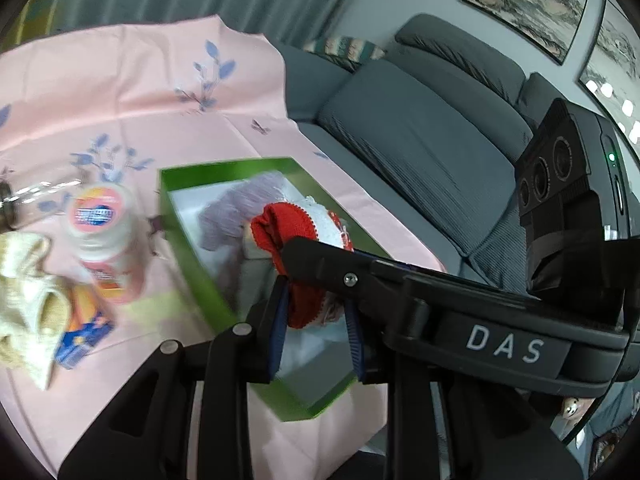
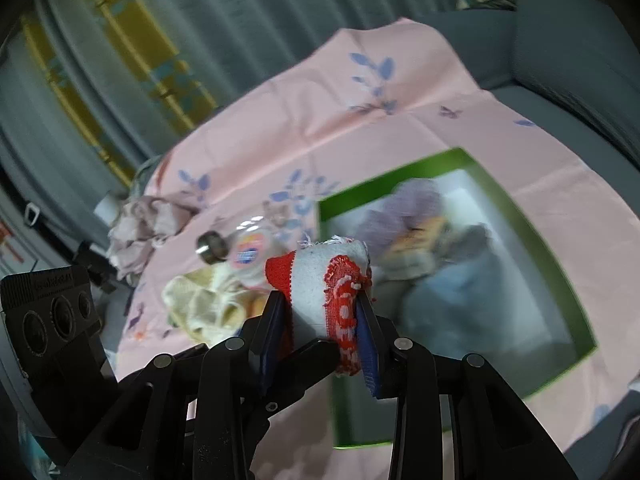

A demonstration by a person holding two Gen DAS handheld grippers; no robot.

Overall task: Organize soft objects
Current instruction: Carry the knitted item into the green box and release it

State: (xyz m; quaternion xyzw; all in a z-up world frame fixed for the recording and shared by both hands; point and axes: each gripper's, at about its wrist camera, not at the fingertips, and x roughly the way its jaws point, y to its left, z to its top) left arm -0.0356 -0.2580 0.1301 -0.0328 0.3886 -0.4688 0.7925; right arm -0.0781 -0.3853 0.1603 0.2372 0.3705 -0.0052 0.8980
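Holding one rolled red-and-white sock (image 2: pixel 328 292) between them, both grippers hang over the green box (image 1: pixel 192 256) on the pink cloth-covered counter (image 1: pixel 120 80). The right gripper (image 2: pixel 324 320) is clamped on the roll's middle, its jaws partly apart around the bulk; the left gripper (image 1: pixel 316 320) is pinched nearly closed on the red end. Gripping it at two points probably keeps the roll from unfurling before it joins the lilac knit (image 1: pixel 232 208) already inside the box. A cream garment (image 1: pixel 24 292) waits left of the box.
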